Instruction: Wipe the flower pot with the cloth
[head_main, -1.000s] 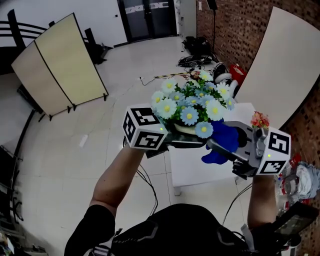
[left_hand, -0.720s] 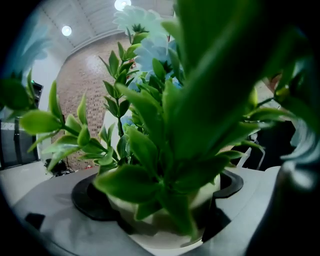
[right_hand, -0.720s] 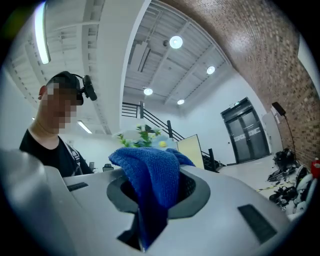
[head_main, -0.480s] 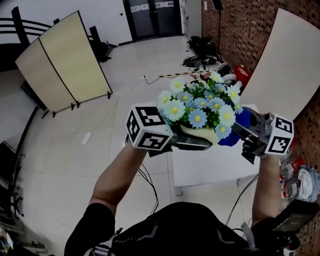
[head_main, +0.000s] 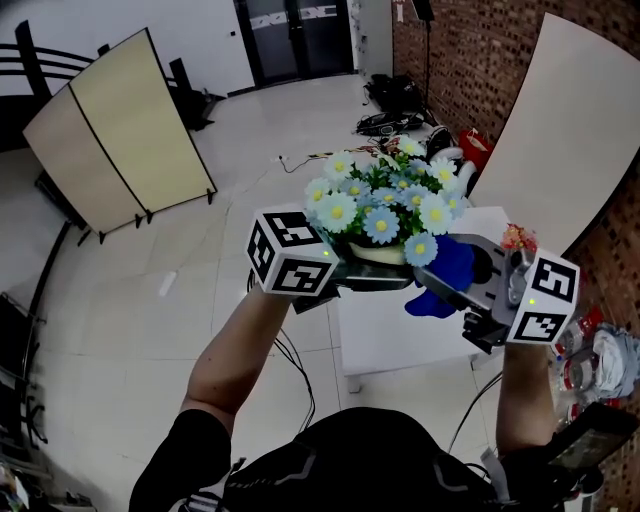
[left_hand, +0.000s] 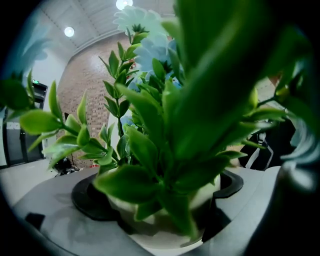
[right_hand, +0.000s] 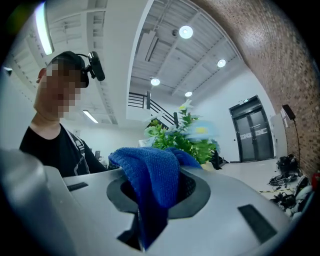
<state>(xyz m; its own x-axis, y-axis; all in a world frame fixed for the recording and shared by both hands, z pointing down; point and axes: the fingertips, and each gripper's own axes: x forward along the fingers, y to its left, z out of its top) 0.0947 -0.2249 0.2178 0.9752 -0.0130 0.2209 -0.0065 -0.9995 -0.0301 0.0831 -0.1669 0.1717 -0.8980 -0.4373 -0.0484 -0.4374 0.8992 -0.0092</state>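
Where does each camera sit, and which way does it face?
Head view: on the person's head, looking steeply down at both forearms, the left tool clamping the flower pot, the right tool gripping the blue cloth.
Left gripper view: on the left tool, looking along its jaws into the pot's leaves; no body shows.
Right gripper view: on the right tool, looking over the cloth toward the person's torso.
Shared: all three show the pot's leaves.

Bright, even illumination is supplied by round ceiling lamps (pale sheen is returned by the floor). Both gripper views are curved and darkened at their edges. Leaves are blurred in the left gripper view, flowers in the right gripper view.
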